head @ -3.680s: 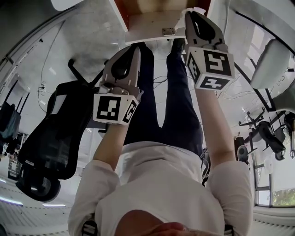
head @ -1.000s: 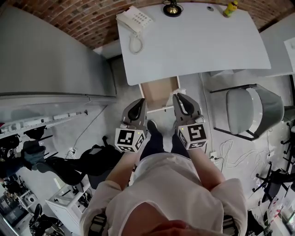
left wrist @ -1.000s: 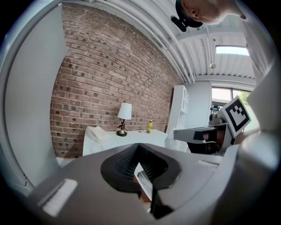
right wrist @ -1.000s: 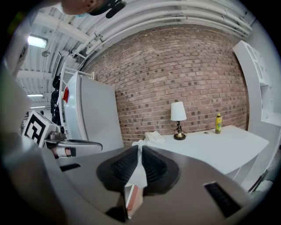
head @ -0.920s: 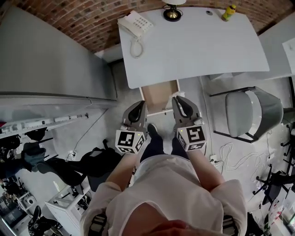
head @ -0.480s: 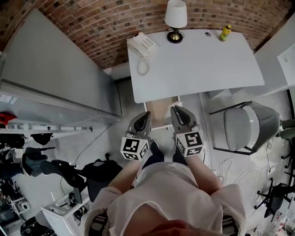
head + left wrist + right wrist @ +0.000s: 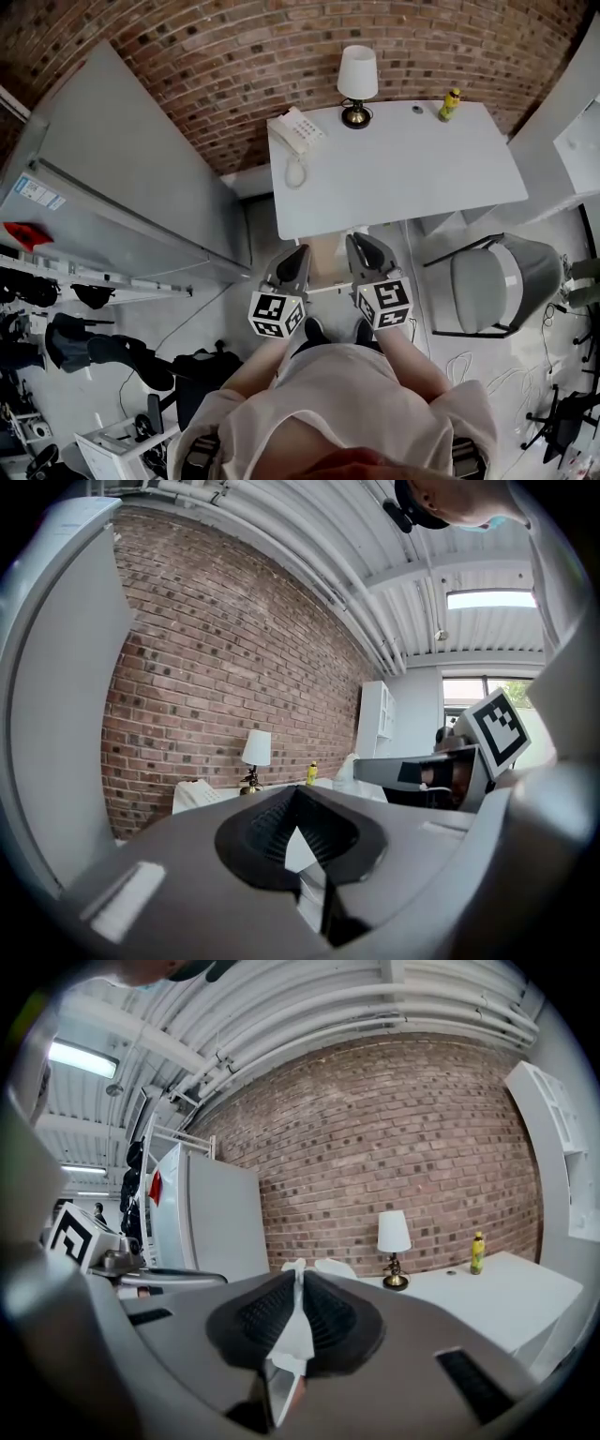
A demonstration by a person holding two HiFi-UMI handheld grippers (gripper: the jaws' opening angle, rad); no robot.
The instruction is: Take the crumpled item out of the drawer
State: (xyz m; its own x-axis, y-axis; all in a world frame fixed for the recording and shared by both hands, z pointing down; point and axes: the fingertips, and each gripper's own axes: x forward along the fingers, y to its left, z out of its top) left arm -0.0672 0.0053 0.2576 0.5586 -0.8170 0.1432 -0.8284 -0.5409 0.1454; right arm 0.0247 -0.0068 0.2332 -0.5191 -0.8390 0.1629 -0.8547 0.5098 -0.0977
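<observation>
Crumpled item (image 7: pixel 297 1271): white scrap pinched in the closed right gripper (image 7: pixel 357 244), above the drawer (image 7: pixel 324 253).
Left gripper (image 7: pixel 297 255): closed, apparently empty.
Technique: firm pinch, no shaking; only a thin edge looks caught.

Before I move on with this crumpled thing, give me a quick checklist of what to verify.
1. Right tool shut on the crumpled white item: ok.
2. Item clear of the drawer: ok.
3. Drawer closed: not ok, it stands open.
4. Bare desk space ahead: ok; telephone, lamp and yellow bottle sit near the back.
5. Left tool empty: cannot tell; its tips are together.
</observation>
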